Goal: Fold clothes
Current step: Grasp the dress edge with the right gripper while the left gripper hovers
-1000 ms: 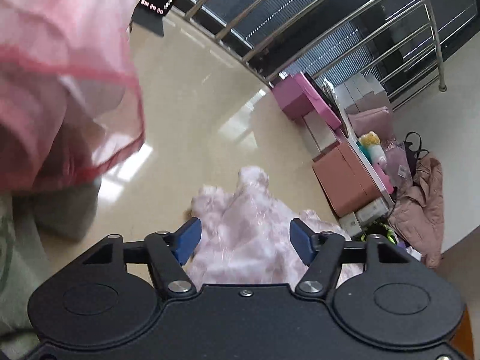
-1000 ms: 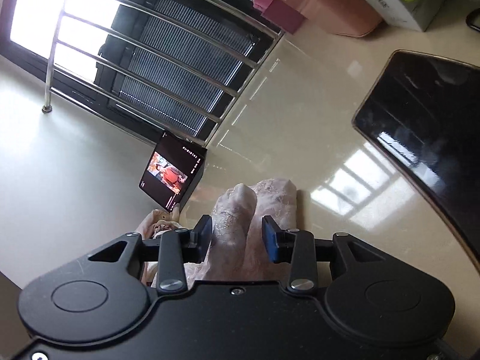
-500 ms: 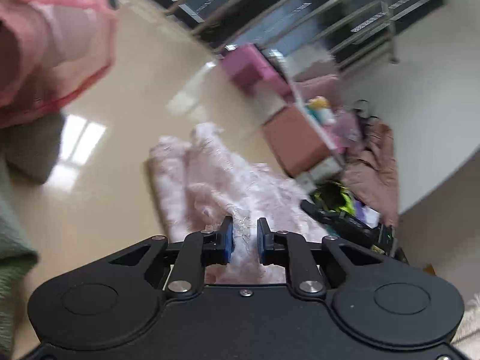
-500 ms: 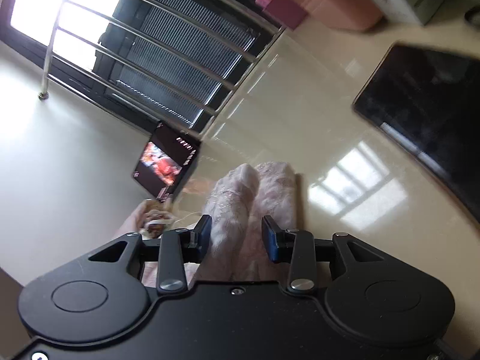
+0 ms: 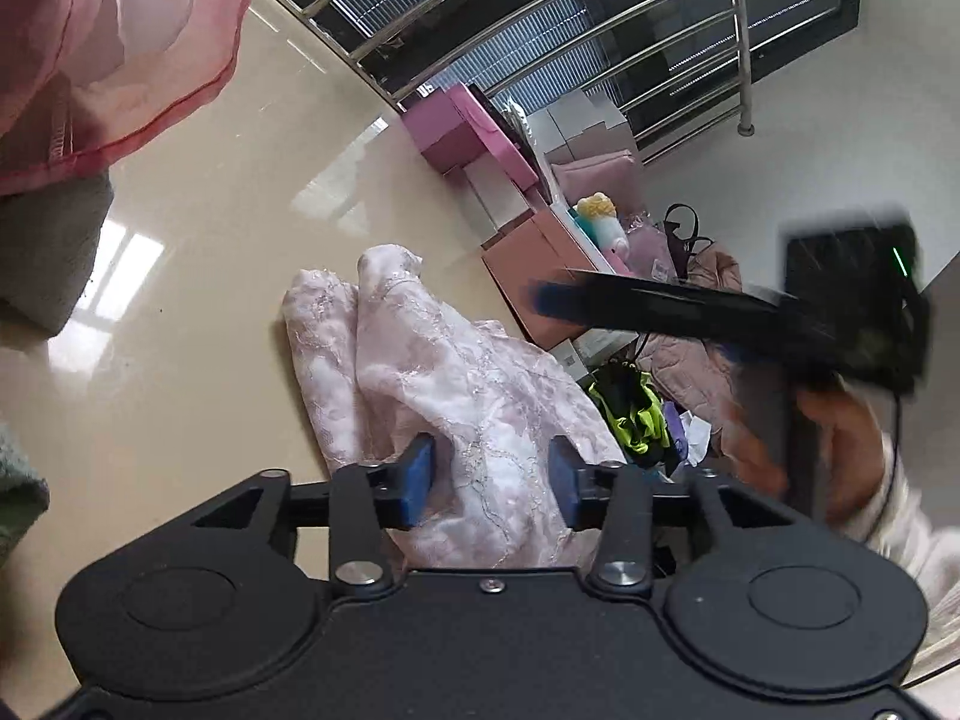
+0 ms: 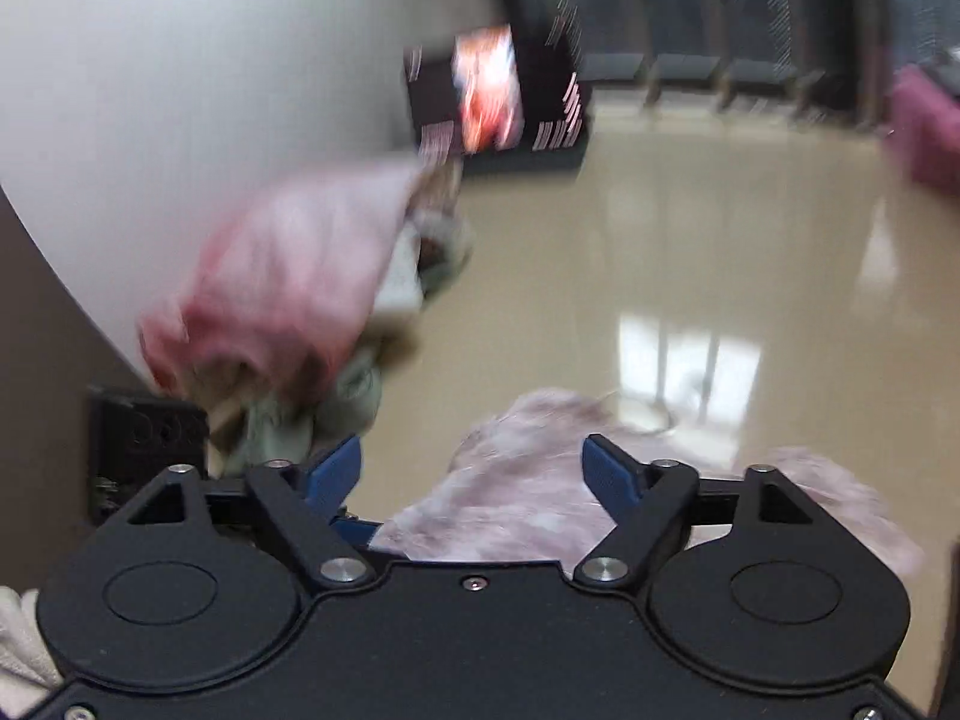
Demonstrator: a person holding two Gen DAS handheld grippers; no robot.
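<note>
On the glossy beige table (image 5: 198, 300): pale pink lace garment (image 5: 456, 396) lies bunched, fold unfinished.
Left gripper (image 5: 491, 476) jaws opening, fabric between but unpinched; right gripper (image 6: 472, 469) opening wide, empty, above the cloth. Next move likely calls for regrasping an edge.

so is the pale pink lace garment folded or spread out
Folded: the pale pink lace garment lies doubled lengthwise into a narrow strip on the glossy beige table.

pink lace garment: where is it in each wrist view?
Left wrist: pink lace garment lies centre on the table, running down between the tool's fingers.
Right wrist: bottom centre, blurred, just beyond the fingers.
Shared landmark: sheer pink cloth, upper left, mid left.
</note>
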